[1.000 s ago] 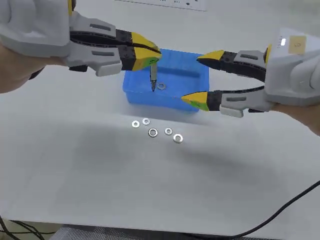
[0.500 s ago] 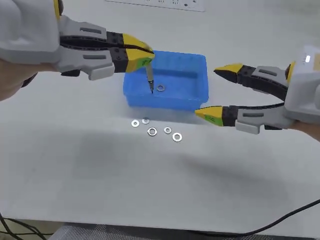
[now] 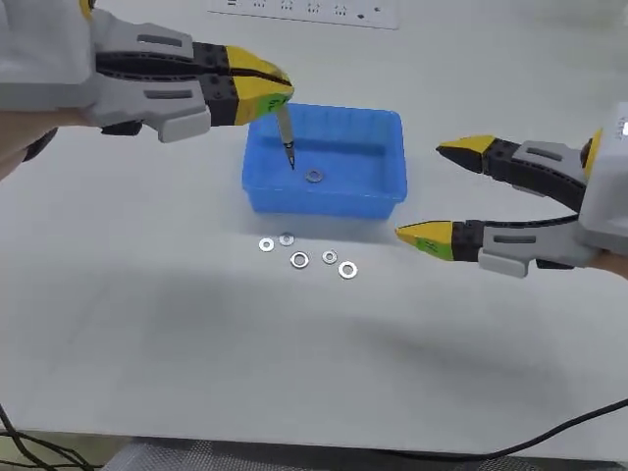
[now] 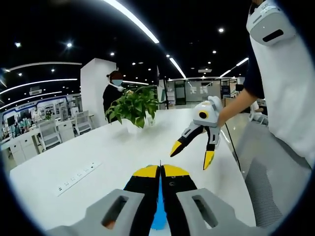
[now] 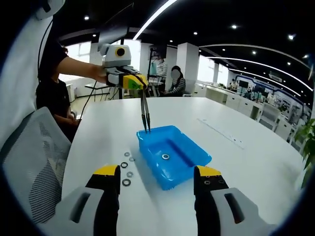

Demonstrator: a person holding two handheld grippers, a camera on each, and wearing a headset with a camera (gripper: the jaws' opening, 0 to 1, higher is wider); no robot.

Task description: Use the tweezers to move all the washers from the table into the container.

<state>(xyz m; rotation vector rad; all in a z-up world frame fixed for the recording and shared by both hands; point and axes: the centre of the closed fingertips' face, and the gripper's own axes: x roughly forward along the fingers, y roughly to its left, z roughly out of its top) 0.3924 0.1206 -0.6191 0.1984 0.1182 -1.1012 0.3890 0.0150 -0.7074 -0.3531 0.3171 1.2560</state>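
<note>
Head view: one washer (image 3: 313, 176) lies in the blue container (image 3: 334, 201); five washers (image 3: 299, 259) wait on the table (image 3: 147, 324) just near of it. The left gripper (image 3: 277, 94) holds the tweezers (image 3: 286, 145) tips-down over the container. Left gripper view: jaws pressed together on them. Right gripper view: the right gripper (image 5: 157, 171) hovers with jaws spread wide, empty

My left gripper (image 3: 283, 94) and right gripper (image 3: 421, 189) are a matched pair: pale grey moulded shells with dark oblong slots, black jaw links, and yellow tips with a small green patch. The person carrying them wears a white top (image 4: 290, 88) over a dark short sleeve (image 4: 253, 81) and a white headset (image 4: 268, 22).
</note>
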